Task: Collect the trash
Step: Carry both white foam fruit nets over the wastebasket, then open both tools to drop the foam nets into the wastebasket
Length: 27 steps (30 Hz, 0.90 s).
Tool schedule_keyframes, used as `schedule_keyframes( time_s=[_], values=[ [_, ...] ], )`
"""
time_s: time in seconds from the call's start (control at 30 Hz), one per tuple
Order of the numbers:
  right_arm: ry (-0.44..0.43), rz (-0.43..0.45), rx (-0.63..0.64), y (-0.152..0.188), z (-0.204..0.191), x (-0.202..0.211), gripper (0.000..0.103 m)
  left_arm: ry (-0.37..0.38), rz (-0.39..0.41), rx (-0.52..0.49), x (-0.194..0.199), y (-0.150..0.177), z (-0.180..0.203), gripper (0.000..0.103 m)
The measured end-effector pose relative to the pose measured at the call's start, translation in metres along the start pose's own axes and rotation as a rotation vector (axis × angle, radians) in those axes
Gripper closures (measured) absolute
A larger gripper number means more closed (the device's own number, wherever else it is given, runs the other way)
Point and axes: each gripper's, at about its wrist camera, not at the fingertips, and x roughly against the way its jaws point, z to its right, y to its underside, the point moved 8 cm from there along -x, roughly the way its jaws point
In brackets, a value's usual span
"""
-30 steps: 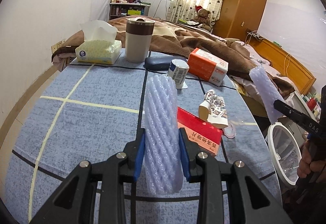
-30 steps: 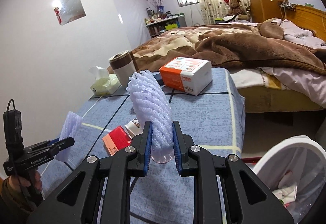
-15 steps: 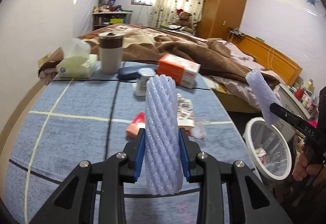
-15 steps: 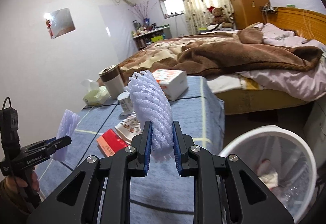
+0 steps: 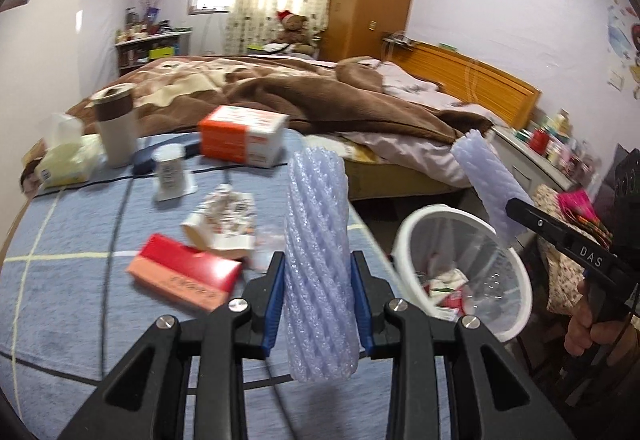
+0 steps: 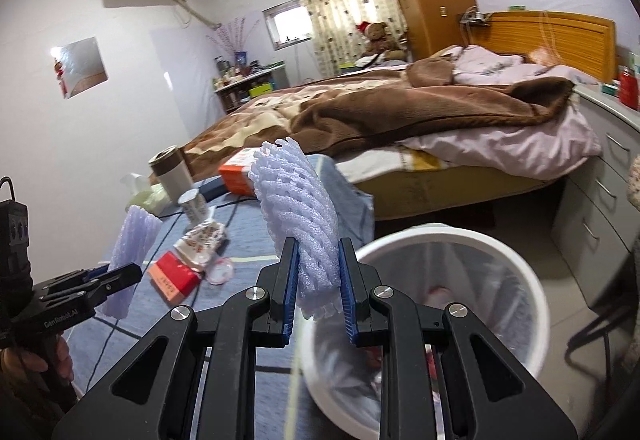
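Left wrist view shows the blue checked tabletop point(image 5: 72, 240) strewn with a red box point(image 5: 184, 276) and a crumpled wrapper point(image 5: 224, 216), and beside its right edge the white trash bin point(image 5: 404, 240) holding scraps. Above the table the left gripper point(image 5: 318, 304) is clenched on an upright foam net sleeve point(image 5: 316, 260) — its blue pads press both sides. Right wrist view has the right gripper point(image 6: 318, 296) clamped on a second foam sleeve point(image 6: 296, 216), held over the bin's near rim.

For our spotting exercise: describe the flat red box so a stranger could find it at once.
Start at the blue checked table beside the bed. Near its front edge, beside a crumpled wrapper, lies the red box: flat and low, unlike the taller orange-and-white box farther back.
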Motion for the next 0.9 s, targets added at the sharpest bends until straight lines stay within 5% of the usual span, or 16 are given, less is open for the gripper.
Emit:
schedule_keyframes(
  time_s=[0.37,0.9],
  values=[
    [0.157,-0.036,-0.046,0.018,0.056,0.013,0.083,0.122,-0.067,-0.119,-0.042,0.003,0.094,0.070],
    [0.303,-0.203,-0.017,0.049,0.114,-0.003,0.082,0.150,-0.137,-0.254,-0.089,0.022,0.167,0.069]
  ],
)
